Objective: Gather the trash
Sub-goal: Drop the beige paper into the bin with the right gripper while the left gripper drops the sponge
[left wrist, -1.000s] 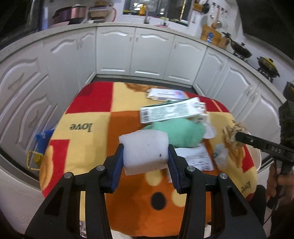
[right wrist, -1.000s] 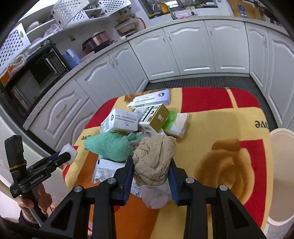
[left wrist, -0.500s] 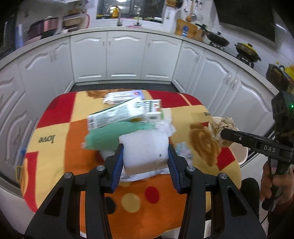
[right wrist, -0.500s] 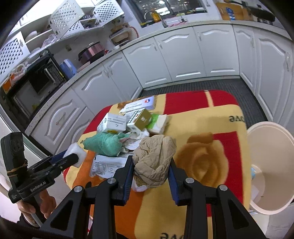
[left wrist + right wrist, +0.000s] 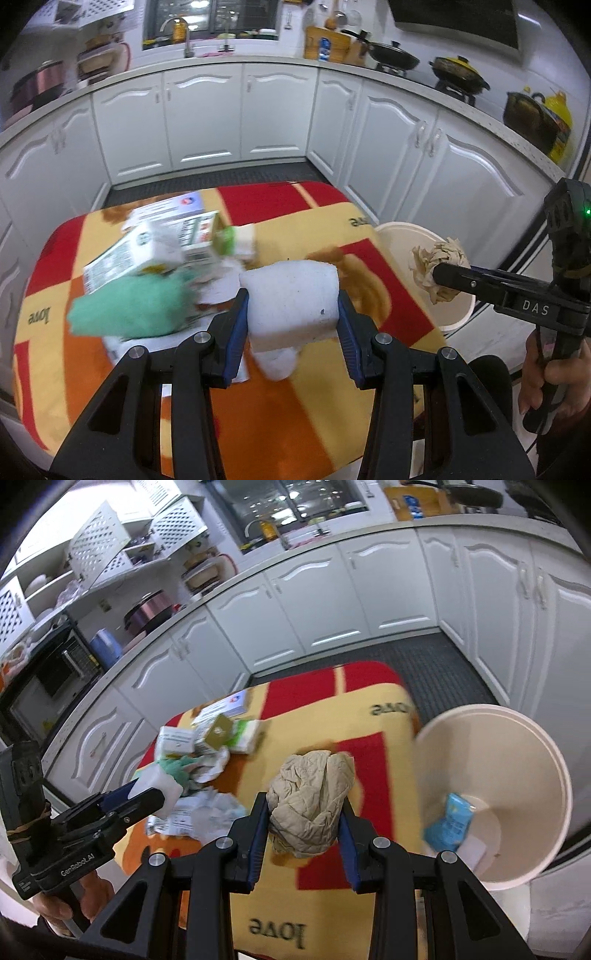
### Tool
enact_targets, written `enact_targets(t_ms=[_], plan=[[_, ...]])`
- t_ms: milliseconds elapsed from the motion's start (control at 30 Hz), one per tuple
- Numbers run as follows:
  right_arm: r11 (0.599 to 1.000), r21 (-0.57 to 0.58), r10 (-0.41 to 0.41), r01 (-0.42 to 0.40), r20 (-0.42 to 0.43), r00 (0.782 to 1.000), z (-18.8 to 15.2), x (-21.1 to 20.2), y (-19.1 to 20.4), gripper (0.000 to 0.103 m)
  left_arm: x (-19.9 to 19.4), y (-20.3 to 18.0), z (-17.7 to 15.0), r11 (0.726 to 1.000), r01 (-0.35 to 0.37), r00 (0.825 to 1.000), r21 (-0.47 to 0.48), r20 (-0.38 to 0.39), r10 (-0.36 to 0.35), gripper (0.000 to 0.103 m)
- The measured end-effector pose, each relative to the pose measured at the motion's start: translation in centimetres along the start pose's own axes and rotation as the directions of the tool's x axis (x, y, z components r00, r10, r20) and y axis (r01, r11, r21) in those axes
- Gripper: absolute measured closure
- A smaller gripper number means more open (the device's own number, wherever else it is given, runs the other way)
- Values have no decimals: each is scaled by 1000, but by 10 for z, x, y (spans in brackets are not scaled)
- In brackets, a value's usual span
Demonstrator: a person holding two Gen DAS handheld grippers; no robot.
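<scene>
My left gripper is shut on a white foam block, held above the patterned tablecloth. My right gripper is shut on a crumpled brown paper wad, also seen from the left wrist view as the paper wad near the bin. A cream trash bin stands beside the table's right edge; it holds a blue packet. The bin shows behind the wad in the left view. Left on the table: a green cloth, cardboard boxes, crumpled papers.
White kitchen cabinets wrap around the table with a dark floor strip between. Pots sit on the stove at right. A person's hand grips the right tool; another hand grips the left one.
Both grippers swung rightward across the table with their loads. The bin has come into both views, and the paper wad now hangs close to its rim.
</scene>
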State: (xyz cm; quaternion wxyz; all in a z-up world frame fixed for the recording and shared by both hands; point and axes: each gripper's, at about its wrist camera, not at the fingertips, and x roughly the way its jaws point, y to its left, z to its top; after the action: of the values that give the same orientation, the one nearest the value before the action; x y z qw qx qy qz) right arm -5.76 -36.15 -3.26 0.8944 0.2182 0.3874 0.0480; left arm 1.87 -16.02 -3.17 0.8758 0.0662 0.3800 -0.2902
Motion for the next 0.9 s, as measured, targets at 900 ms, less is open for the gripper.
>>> enact_targets(t_ms=[900], plan=[[958,212,-192,194,-29,981,-19,-23,-137,70,112,-127,42,983,170,978,63,-137,-160,60]])
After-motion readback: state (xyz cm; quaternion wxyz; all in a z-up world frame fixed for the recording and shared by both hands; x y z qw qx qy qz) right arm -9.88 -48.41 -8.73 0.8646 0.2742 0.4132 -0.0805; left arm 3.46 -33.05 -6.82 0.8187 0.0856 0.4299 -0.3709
